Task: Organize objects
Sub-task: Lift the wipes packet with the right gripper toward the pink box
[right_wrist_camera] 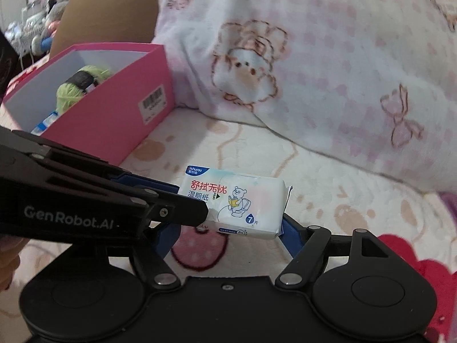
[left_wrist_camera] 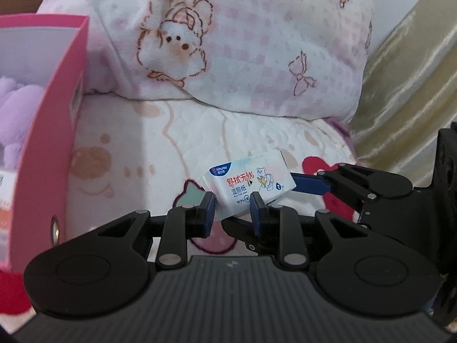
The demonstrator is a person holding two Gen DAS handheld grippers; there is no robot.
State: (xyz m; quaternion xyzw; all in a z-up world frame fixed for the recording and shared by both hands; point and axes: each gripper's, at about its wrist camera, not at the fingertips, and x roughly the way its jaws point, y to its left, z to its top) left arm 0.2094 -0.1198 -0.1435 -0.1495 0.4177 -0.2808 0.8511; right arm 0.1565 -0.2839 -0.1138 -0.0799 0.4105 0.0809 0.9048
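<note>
A small white pack of wet wipes (left_wrist_camera: 251, 185) (right_wrist_camera: 237, 200) with red print and a bear drawing hangs just above the patterned blanket. My left gripper (left_wrist_camera: 232, 214) is shut on its lower left corner; in the right wrist view it reaches in from the left (right_wrist_camera: 197, 213). My right gripper (right_wrist_camera: 228, 235) spans the pack lengthwise, with one blue finger (left_wrist_camera: 308, 186) (right_wrist_camera: 288, 233) pressed against the right end. Its other finger is mostly hidden behind the left gripper. An open pink box (left_wrist_camera: 51, 143) (right_wrist_camera: 114, 123) stands to the left.
The box holds green yarn (right_wrist_camera: 77, 88) and something fluffy and purple (left_wrist_camera: 17, 105). A pink-checked pillow (left_wrist_camera: 257, 43) (right_wrist_camera: 342, 71) lies behind the pack. A brown cushion (right_wrist_camera: 108, 14) and plush toys (right_wrist_camera: 37, 28) are at the far left, a gold curtain (left_wrist_camera: 400, 85) at the right.
</note>
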